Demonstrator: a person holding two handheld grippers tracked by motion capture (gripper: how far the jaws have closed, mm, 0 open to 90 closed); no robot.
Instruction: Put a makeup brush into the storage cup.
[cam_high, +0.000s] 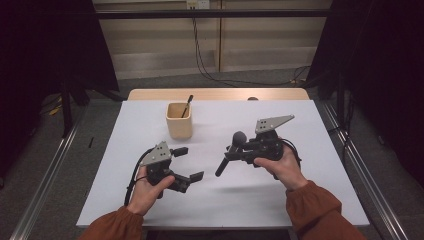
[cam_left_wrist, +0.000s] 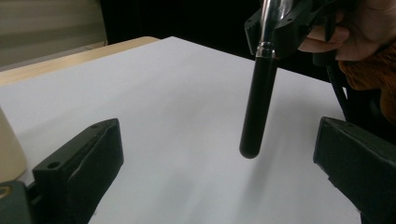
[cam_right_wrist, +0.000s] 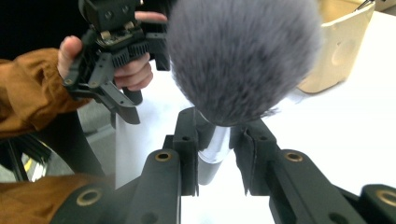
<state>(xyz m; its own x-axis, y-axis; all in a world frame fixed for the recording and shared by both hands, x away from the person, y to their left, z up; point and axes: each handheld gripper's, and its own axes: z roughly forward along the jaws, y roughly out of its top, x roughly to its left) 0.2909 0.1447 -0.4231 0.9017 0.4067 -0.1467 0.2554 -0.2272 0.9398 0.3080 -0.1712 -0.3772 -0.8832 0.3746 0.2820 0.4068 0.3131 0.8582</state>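
The black-handled makeup brush with a fluffy grey head (cam_high: 231, 150) hangs tilted above the white surface (cam_high: 220, 200), pinched at its silver ferrule by the right gripper (cam_right_wrist: 215, 154) fingers, while the left gripper (cam_high: 187, 164) fingers stand spread, empty.

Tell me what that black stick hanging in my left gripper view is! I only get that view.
Observer: It's the handle of a brush. The right gripper view shows a big fluffy grey head on its other end.
Operator: And the creamy blob at my left edge?
Observer: That's a wooden cup. The high view shows a thin stick leaning inside it.
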